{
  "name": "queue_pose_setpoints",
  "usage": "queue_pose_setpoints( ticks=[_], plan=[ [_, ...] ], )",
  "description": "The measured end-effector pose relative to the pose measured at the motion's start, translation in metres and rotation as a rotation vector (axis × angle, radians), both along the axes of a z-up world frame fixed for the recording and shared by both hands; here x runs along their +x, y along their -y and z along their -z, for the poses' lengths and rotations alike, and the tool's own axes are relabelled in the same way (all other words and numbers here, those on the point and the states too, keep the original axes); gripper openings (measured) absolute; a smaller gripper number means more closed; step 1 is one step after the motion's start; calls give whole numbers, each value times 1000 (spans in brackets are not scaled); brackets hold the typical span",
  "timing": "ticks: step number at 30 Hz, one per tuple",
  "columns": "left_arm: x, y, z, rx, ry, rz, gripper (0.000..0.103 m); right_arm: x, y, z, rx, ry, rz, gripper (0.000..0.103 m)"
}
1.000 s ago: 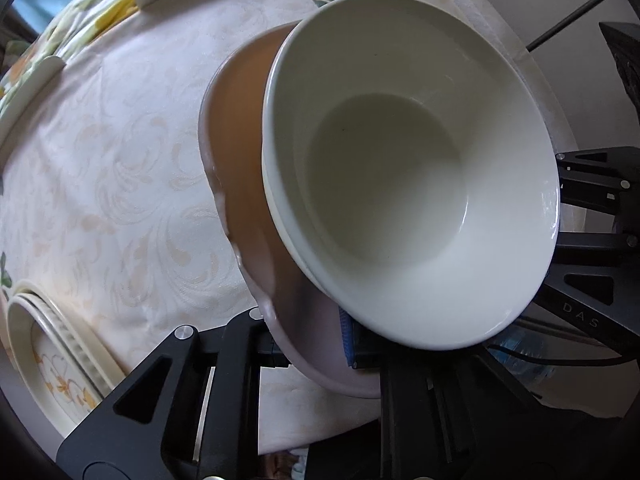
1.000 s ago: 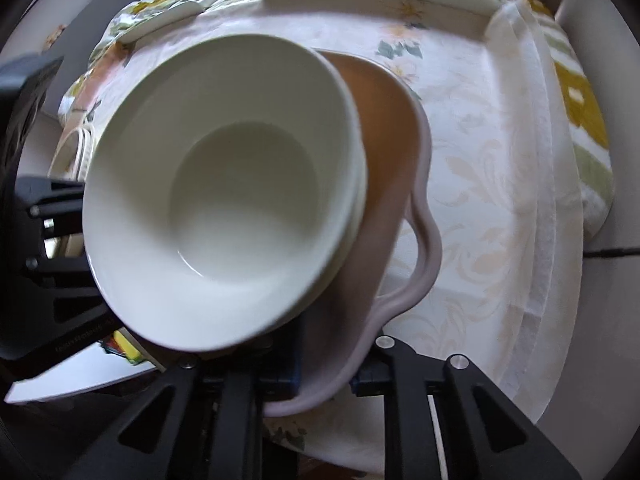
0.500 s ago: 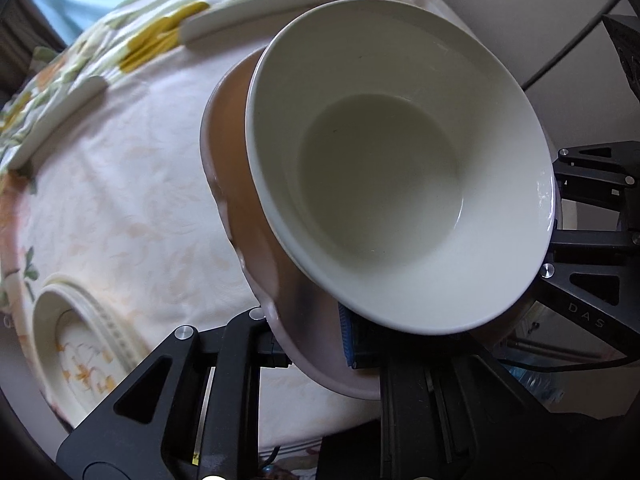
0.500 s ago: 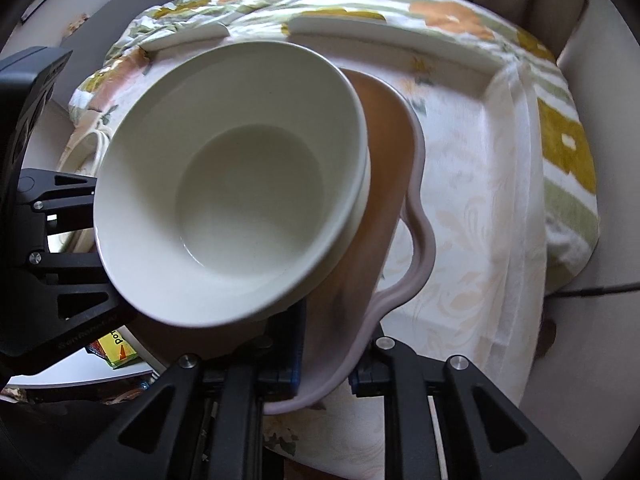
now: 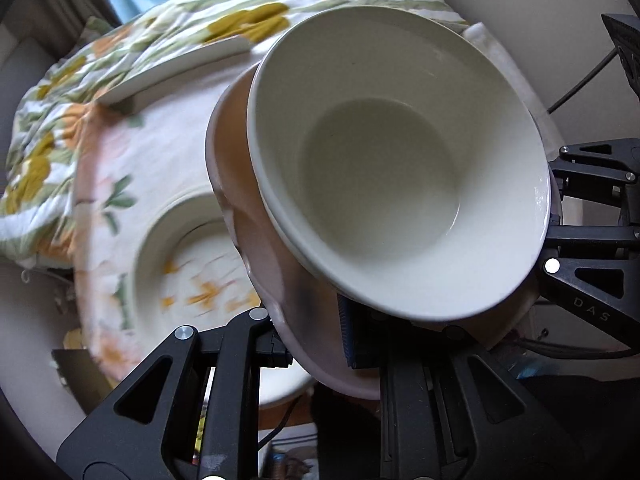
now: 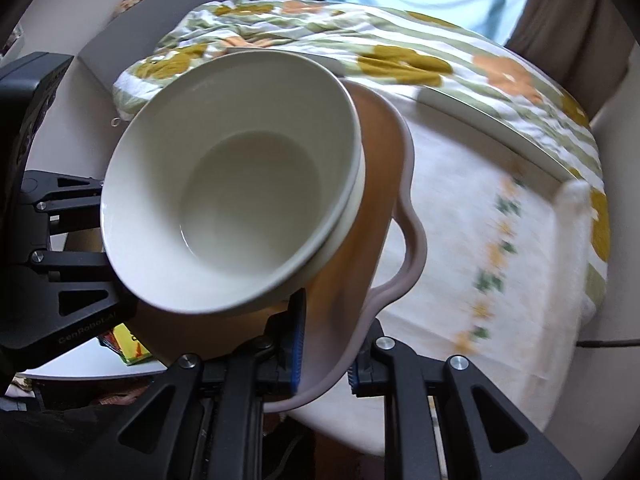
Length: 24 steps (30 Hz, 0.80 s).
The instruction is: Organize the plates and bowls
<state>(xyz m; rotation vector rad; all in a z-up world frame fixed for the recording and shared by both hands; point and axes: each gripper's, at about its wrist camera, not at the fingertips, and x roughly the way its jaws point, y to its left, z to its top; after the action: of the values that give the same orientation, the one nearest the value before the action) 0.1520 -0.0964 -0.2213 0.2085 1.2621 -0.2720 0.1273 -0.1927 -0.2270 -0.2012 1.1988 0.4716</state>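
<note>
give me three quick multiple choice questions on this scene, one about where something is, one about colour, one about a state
1. Where does the white bowl sit?
A. on the pinkish tray
B. on the tablecloth
C. on the floor

2. What colour are the flowers on the plate lying on the table?
A. blue
B. orange
C. black

3. How do the left tongs stand?
A. wide open over the bowl
B. shut on the tray's rim
C. shut on a spoon

Answers:
1. A: both wrist views show the bowl resting on the tray, which is held above the table.
2. B: orange flower marks show on the plate, though blurred.
3. B: the tray's edge runs between the blue pads; the right tongs clamp the opposite rim the same way.
</note>
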Motion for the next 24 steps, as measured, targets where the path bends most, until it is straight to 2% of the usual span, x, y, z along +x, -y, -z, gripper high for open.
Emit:
queue_pose_setpoints(
  ticks=[6,11,18,24],
  plan=[
    [-1,-79,20,18,-39,-14,14,-4,-67,16,22,-38,-5,16],
    [-3,-113,38,11,-48,3,14,-5,-98,33,16,-59,16,16],
    [3,-127,57,-6,-61,19,13,-7,-114,46,-1,-57,72,16],
    [7,-127,62,2,-56,31,13,-7,-119,51,-4,-52,96,16]
  ],
)
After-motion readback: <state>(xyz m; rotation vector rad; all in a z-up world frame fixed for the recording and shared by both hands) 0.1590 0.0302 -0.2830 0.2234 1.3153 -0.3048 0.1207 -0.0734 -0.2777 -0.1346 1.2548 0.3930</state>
